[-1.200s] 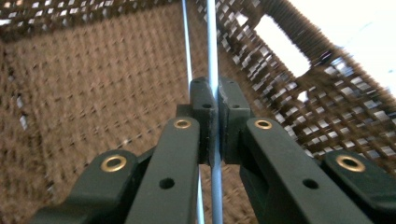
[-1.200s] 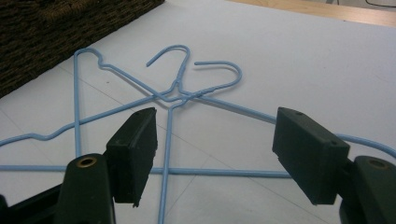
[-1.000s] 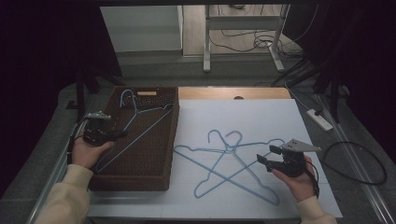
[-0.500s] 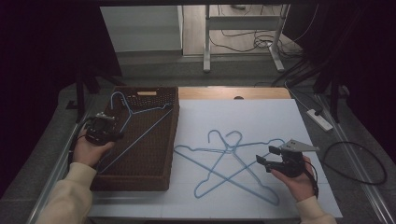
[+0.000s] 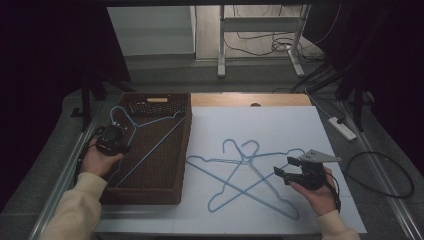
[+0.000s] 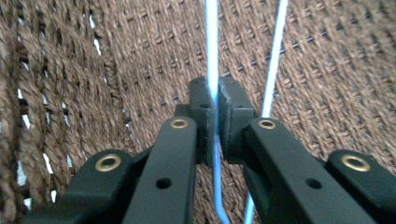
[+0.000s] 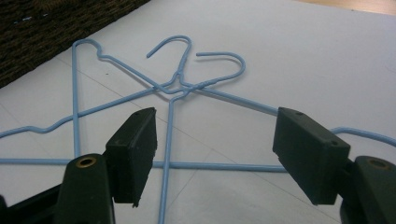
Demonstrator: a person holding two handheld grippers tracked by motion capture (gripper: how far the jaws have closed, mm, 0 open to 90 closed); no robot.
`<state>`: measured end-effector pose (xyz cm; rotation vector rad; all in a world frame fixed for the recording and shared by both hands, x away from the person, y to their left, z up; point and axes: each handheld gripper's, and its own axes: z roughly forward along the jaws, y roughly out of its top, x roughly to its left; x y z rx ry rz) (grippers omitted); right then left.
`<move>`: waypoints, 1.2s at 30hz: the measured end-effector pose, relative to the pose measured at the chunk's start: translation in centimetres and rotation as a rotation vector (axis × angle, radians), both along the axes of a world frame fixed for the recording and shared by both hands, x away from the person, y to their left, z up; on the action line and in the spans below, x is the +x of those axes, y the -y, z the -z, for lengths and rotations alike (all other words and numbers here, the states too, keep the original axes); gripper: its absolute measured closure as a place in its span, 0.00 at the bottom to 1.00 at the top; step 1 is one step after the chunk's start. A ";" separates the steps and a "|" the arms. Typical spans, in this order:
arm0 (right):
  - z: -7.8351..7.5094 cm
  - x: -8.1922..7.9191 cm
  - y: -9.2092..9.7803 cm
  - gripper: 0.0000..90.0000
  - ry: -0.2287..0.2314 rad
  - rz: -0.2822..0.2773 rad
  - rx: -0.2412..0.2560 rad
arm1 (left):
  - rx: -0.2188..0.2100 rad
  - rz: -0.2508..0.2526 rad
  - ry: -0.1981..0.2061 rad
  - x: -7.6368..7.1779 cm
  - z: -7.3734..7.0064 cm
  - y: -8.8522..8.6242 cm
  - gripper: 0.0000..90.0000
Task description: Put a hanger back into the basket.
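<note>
We see our left gripper point(image 5: 113, 139) pinching a blue hanger point(image 5: 150, 134) over the basket point(image 5: 172, 176), while our right gripper point(image 5: 296, 173) hovers with jaws spread beside two crossed hangers point(image 5: 235, 162) on the white sheet point(image 5: 280, 125).

A dim room; grey floor point(image 5: 260, 75) beyond the table; a white panel point(image 5: 150, 27) at the back; metal desk legs point(image 5: 220, 45) with loose cables point(image 5: 260, 42); a power strip point(image 5: 342, 128) at right.

The left gripper point(image 5: 120, 134) is held with its jaws pressed together. The right gripper point(image 5: 283, 170) is held low, its jaws spread wide apart.
</note>
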<state>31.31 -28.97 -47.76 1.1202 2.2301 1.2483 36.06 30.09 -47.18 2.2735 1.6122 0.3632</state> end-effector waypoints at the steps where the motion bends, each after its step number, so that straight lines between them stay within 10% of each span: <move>1: 0.0 0.0 0.0 0.35 0.000 0.000 0.000 | 0.004 0.000 -0.006 0.1 0.1 0.1 0.93; 10: 0.0 -0.1 0.0 0.34 0.000 -0.002 -0.001 | -0.010 -0.043 0.075 -0.5 -0.8 -0.1 0.59; 14: 0.0 0.0 0.0 0.35 0.000 -0.001 0.000 | -0.114 -0.024 0.150 -1.6 -2.2 -0.1 0.47; 36: 0.0 0.1 0.1 0.34 -0.009 0.001 0.008 | -0.433 0.166 0.434 -7.6 -5.6 2.4 0.38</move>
